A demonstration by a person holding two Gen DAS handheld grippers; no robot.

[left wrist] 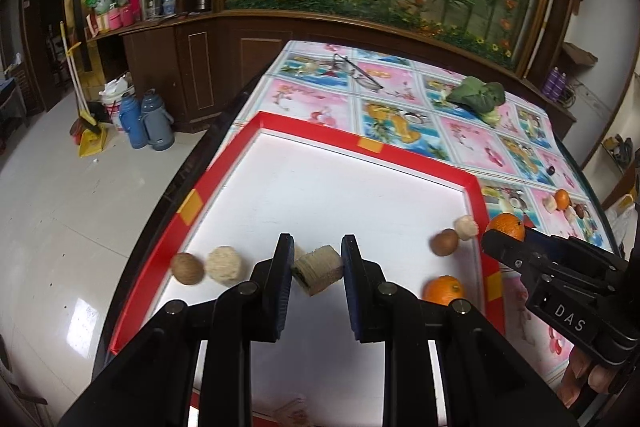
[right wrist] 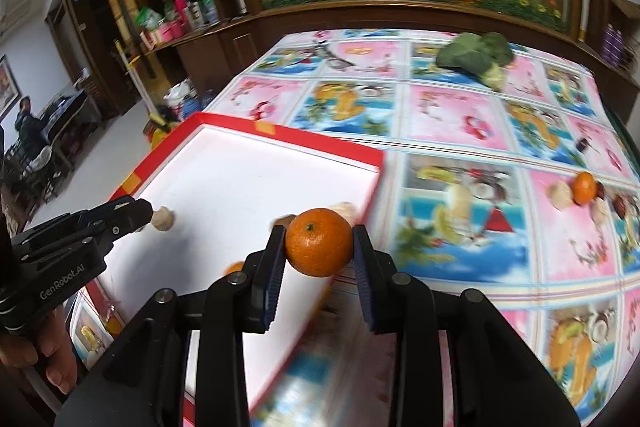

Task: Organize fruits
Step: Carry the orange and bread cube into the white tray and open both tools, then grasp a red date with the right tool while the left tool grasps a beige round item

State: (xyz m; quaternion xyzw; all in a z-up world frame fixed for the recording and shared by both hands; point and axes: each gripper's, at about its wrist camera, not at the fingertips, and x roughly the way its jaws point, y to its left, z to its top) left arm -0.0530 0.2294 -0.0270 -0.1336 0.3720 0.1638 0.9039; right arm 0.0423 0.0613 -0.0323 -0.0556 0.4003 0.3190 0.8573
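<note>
Over the red-rimmed tray (left wrist: 476,195), my left hand-held gripper (left wrist: 316,259) clamps a beige wafer-like block (left wrist: 320,267), its nature unclear. My right hand-held gripper (right wrist: 320,247) grips an orange (right wrist: 319,242) above the tray's right edge, hiding blurred fruit behind.

On the black body of my right tool (left wrist: 505,241), seen from the left wrist view, white letters read "DAS". On the black body of my left tool (right wrist: 149,217), seen from the right wrist view, white print reads "GenRobot.AI". The small labels on the bottles and packets on the far shelf (left wrist: 132,3) are too small for me to read.
</note>
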